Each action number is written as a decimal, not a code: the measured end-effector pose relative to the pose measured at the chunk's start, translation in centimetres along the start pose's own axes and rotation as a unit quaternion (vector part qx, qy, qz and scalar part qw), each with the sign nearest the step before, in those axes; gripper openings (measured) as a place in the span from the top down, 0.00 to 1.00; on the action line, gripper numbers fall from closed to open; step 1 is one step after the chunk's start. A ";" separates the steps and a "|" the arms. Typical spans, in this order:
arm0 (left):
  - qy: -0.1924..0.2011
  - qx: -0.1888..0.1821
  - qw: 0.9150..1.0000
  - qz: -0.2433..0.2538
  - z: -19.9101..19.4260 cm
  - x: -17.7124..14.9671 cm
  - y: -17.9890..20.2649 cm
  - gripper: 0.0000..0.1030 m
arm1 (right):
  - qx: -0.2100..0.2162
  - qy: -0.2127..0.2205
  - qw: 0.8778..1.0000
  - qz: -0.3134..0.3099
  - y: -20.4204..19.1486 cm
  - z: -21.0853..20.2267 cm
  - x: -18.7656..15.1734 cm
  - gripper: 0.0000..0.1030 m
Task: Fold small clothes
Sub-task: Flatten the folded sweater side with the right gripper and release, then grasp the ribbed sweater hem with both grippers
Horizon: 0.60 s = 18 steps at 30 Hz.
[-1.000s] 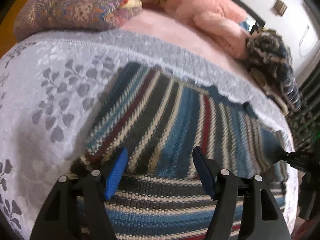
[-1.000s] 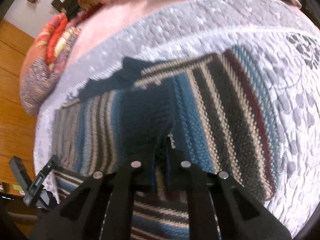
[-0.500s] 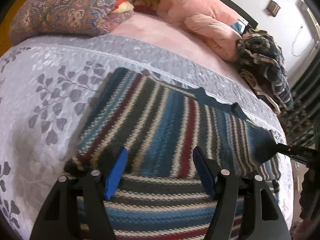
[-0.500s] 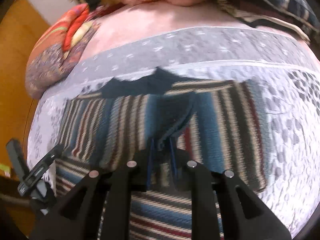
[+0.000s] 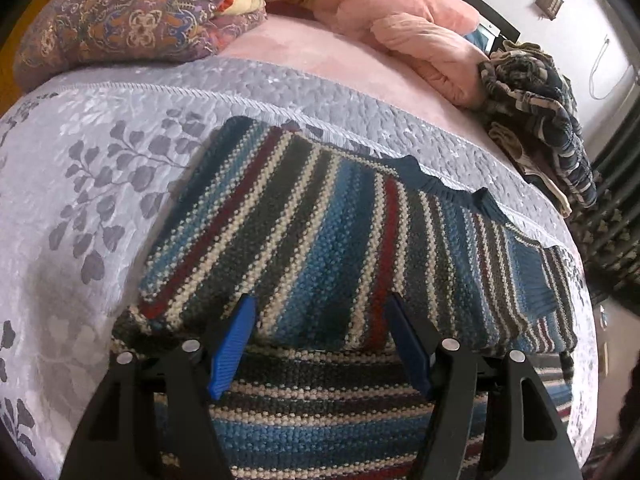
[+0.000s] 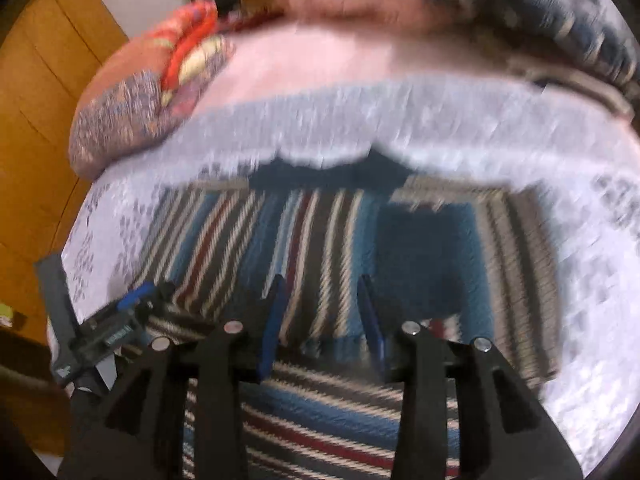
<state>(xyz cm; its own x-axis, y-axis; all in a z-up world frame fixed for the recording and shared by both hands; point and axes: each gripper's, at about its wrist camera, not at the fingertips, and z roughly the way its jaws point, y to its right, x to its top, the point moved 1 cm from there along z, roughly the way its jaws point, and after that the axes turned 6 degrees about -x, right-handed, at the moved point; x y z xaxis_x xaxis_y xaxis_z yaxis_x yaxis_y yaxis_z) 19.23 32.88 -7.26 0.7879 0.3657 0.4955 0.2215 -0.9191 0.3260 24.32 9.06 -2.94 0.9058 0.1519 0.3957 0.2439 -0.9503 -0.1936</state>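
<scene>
A knitted sweater (image 5: 320,240) striped in blue, black, cream and red lies flat on the grey leaf-patterned bedspread (image 5: 80,184). Its sleeves are folded in across the body, and a blue sleeve end (image 6: 424,248) rests on the stripes. My left gripper (image 5: 320,312) hovers open over the sweater's near part, nothing between its blue pads (image 5: 232,344). My right gripper (image 6: 321,284) is also open just above the sweater (image 6: 280,240), holding nothing. The right wrist view is motion-blurred. The left gripper (image 6: 116,320) shows at that view's left edge.
Patterned pillows (image 5: 120,24) and a pink blanket (image 5: 400,20) lie at the head of the bed. A pile of dark patterned clothes (image 5: 536,120) sits at the right. Wooden panelling (image 6: 40,100) stands beyond the bed's left side.
My right gripper has opened and let go of the sleeve, which now lies across the sweater's body. The left gripper stayed open and drew back slightly.
</scene>
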 end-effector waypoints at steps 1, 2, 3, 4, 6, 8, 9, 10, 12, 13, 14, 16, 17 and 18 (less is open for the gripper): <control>0.000 0.000 1.000 -0.001 0.0 0.1 -0.1 0.34 | -0.005 -0.008 1.000 0.000 -0.2 0.6 -0.3 0.66; -0.002 0.000 1.000 -0.001 0.2 0.0 -0.2 0.33 | -0.012 -0.017 1.000 0.001 -0.2 1.5 -0.6 0.66; -0.004 0.001 1.000 0.000 0.3 0.0 -0.2 0.33 | -0.017 -0.029 0.999 0.004 0.1 2.6 -1.0 0.66; -0.005 0.002 1.000 0.001 0.4 0.0 -0.2 0.33 | -0.019 -0.036 0.999 0.010 0.4 3.2 -1.2 0.66; -0.009 0.005 1.000 0.005 0.6 -0.1 -0.2 0.30 | -0.026 -0.048 0.998 0.017 1.1 4.4 -1.8 0.68; -0.013 0.009 1.000 0.013 0.9 -0.2 0.1 0.29 | -0.021 -0.053 0.998 0.022 1.6 5.2 -2.3 0.69; -0.015 0.012 1.000 0.017 1.0 -0.3 0.2 0.28 | -0.021 -0.051 0.998 0.020 1.6 5.4 -2.5 0.69; -0.017 0.017 0.999 0.022 1.2 -0.3 0.3 0.28 | -0.024 -0.047 0.999 0.013 1.4 5.5 -2.7 0.69; -0.018 0.023 0.999 0.029 1.6 -0.5 0.5 0.27 | -0.028 -0.040 0.999 0.009 1.3 5.8 -3.0 0.69; -0.019 0.023 0.999 0.030 1.7 -0.6 0.4 0.27 | -0.028 -0.037 0.999 0.009 1.2 5.9 -3.0 0.69; -0.019 0.023 0.999 0.031 1.8 -0.6 0.4 0.27 | -0.028 -0.033 0.999 0.008 1.1 5.9 -3.1 0.69; -0.020 0.022 0.999 0.030 1.9 -0.6 0.3 0.27 | -0.021 -0.029 0.999 0.010 1.3 6.0 -3.2 0.69; -0.020 0.022 0.999 0.030 1.9 -0.6 0.3 0.27 | -0.016 -0.028 0.999 0.012 1.4 6.1 -3.2 0.69; -0.020 0.022 0.999 0.031 1.9 -0.6 0.3 0.27 | -0.010 -0.029 0.999 0.015 1.7 6.1 -3.1 0.69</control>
<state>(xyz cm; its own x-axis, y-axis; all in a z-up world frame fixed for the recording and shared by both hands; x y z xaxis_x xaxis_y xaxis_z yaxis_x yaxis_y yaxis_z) 19.94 32.12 -9.04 0.8227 0.3025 0.4813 0.1960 -0.9457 0.2594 24.00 8.63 -9.98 0.9313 0.1378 0.3373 0.2093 -0.9601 -0.1856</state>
